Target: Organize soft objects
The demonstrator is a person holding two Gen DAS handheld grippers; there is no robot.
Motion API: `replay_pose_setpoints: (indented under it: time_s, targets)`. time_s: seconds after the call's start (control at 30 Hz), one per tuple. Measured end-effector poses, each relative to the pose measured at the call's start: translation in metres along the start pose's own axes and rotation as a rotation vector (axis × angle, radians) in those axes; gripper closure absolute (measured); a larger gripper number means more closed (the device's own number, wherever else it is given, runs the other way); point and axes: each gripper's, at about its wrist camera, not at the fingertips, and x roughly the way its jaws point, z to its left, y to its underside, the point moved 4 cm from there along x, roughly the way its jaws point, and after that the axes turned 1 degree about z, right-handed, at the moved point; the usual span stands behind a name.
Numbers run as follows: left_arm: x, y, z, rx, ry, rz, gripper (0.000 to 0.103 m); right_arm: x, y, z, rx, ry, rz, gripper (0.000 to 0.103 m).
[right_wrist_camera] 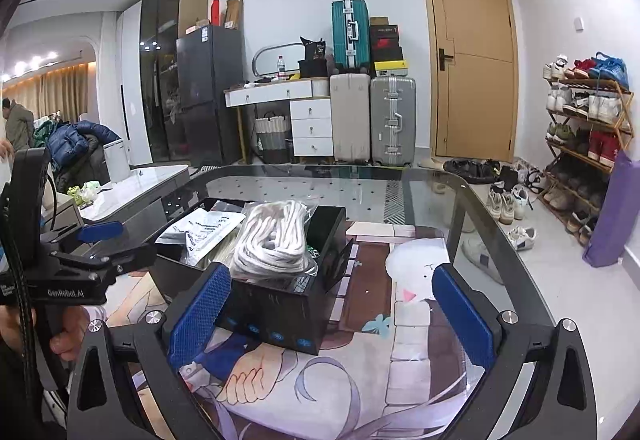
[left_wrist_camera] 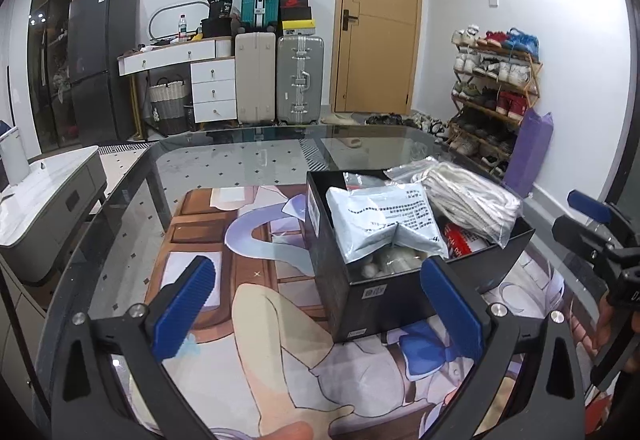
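Note:
A black box (left_wrist_camera: 360,288) stands on the printed mat on the glass table; it also shows in the right wrist view (right_wrist_camera: 288,304). In it lie a grey-white printed pouch (left_wrist_camera: 380,224), a clear bag of white rope (left_wrist_camera: 464,196) (right_wrist_camera: 276,240) and a red-and-white pack (left_wrist_camera: 460,240). My left gripper (left_wrist_camera: 320,308) is open and empty, just in front of the box. My right gripper (right_wrist_camera: 332,312) is open and empty, near the box's right front corner. The right gripper also shows at the right edge of the left wrist view (left_wrist_camera: 600,228).
The printed mat (left_wrist_camera: 248,280) covers the near half of the glass table (left_wrist_camera: 240,160). A grey cabinet (left_wrist_camera: 44,208) stands to the left. Suitcases (left_wrist_camera: 300,80), a white desk and a shoe rack (left_wrist_camera: 496,96) line the far wall. The left gripper shows at the left of the right wrist view (right_wrist_camera: 96,240).

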Motion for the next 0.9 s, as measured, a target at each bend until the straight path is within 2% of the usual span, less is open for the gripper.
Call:
replay_pose_setpoints:
  time_s: [0.1,0.3,0.6,0.9]
  targets:
    - [-0.001,0.002,0.001,-0.002,-0.011,0.001,0.0,-0.007,0.0,-0.001,0.007,-0.004,-0.027,0.001]
    - [0.0,0.001,0.002,-0.015,-0.016,0.006,0.0,-0.007,0.003,-0.009,0.041,0.027,0.002,0.001]
    - [-0.002,0.002,0.006,-0.037,-0.025,-0.013,0.0,-0.008,0.003,0.004,-0.032,0.069,-0.007,0.001]
    - [-0.005,0.001,0.005,-0.024,-0.03,-0.022,0.0,-0.008,0.004,0.0,-0.025,0.075,-0.005,0.001]
